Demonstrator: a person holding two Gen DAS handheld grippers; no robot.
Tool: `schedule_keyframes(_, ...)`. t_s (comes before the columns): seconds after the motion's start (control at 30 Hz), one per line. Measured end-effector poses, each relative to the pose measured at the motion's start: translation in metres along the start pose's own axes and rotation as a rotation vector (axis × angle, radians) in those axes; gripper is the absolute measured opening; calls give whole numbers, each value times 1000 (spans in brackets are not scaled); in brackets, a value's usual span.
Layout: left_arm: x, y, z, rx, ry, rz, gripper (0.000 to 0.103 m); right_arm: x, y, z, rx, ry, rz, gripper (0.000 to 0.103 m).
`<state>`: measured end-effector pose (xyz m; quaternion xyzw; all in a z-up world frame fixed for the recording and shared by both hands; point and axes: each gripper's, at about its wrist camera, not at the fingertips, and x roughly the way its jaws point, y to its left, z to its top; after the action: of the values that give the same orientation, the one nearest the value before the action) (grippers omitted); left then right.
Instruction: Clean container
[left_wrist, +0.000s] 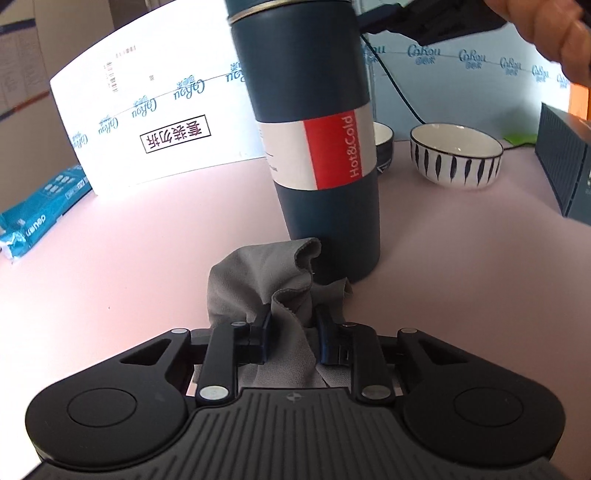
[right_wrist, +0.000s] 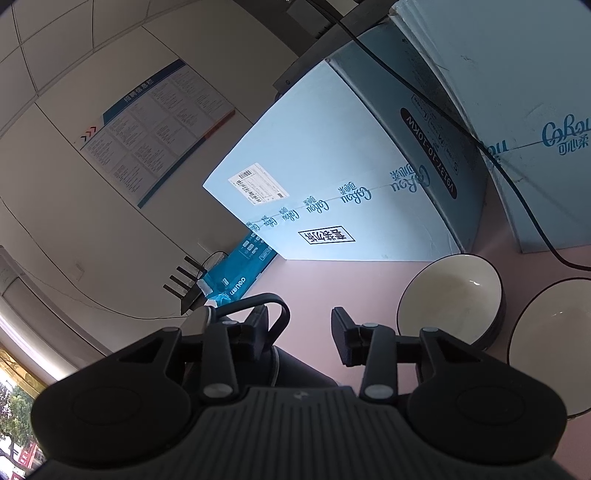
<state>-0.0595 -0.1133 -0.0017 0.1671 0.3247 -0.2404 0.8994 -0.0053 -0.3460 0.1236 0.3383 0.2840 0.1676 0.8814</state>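
A dark blue insulated bottle (left_wrist: 314, 92) with a white and red "Hot&Cold" label stands upright on the pink table (left_wrist: 147, 240). My left gripper (left_wrist: 294, 312) is shut on a crumpled grey cloth (left_wrist: 251, 280), which lies bunched against the bottle's foot. My right gripper (right_wrist: 301, 314) hangs over the bottle's lid end (right_wrist: 295, 365). Its left finger sits by the lid's loop handle. Bare table shows between the bottle and the right finger. In the left wrist view, one of its fingers (left_wrist: 373, 20) reaches the bottle's upper right side, with a person's hand (left_wrist: 546, 29) behind it.
A striped white bowl (left_wrist: 456, 155) and a smaller dark bowl (left_wrist: 382, 144) stand behind the bottle on the right. Large white cartons (left_wrist: 147, 92) wall off the back. A dark box (left_wrist: 565, 166) is at the right edge, a blue packet (left_wrist: 40, 214) at the left. A black cable (left_wrist: 399, 92) hangs down.
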Motion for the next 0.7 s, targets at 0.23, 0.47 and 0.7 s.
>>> schedule_keyframes(0.23,-29,-2,17,-30,-129,-43,16,-1,-1,0,2,0,-3,42)
schedule_keyframes(0.47,-79,13,34,-107,-355,-59,16,-2,-2,1,4,-1,-8,42)
schedule_keyframes(0.7,-117,20,54,-152,-524,-62,16,-2,-6,4,6,2,-7,42)
